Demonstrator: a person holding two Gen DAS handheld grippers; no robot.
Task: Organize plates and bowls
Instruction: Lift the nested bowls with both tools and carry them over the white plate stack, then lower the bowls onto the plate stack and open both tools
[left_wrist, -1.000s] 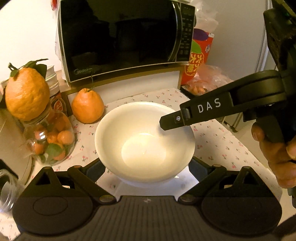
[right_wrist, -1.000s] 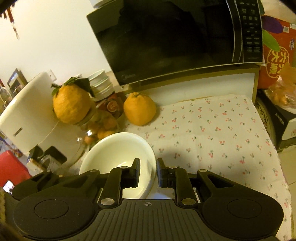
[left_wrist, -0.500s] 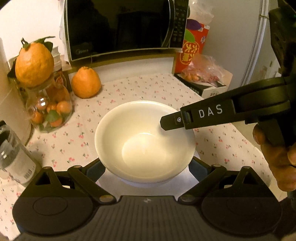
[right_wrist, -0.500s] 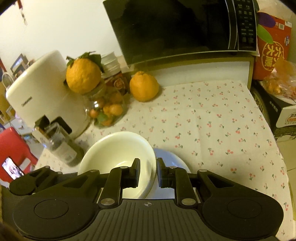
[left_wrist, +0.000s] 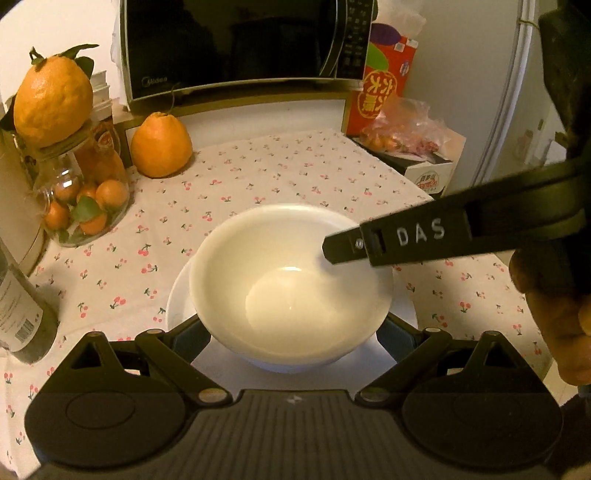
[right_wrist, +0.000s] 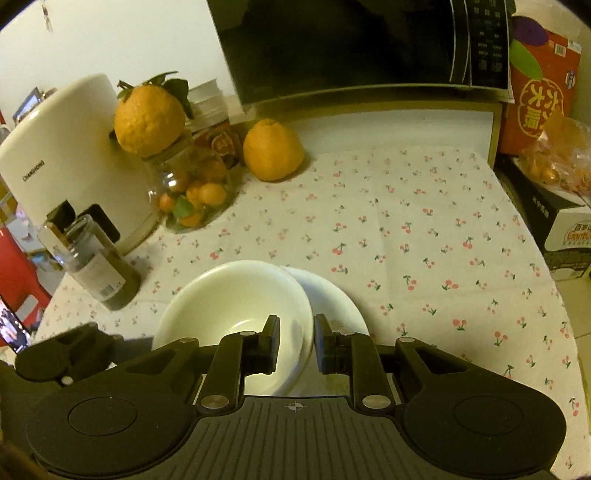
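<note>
White bowl (left_wrist: 291, 291) sitting on white plate (right_wrist: 332, 295), near edge of table (left_wrist: 295, 173) under cherry-print cloth. Left tongs (left_wrist: 291, 332) spread wide, fingers either side of bowl's base; pad contact hidden, so grip impossible to tell. Right tongs (right_wrist: 294, 345) clamped on bowl's right rim, one finger inside, one outside, held by hand (left_wrist: 557, 314). Beyond: orange (left_wrist: 160, 146), fruit jar (left_wrist: 81, 199) topped by another orange, dark bottle (right_wrist: 92, 266), microwave (left_wrist: 243, 48).

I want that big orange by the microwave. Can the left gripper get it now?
Probably not yet: the left gripper is holding the white bowl, though the cherry-print tablecloth toward the orange looks free.
</note>
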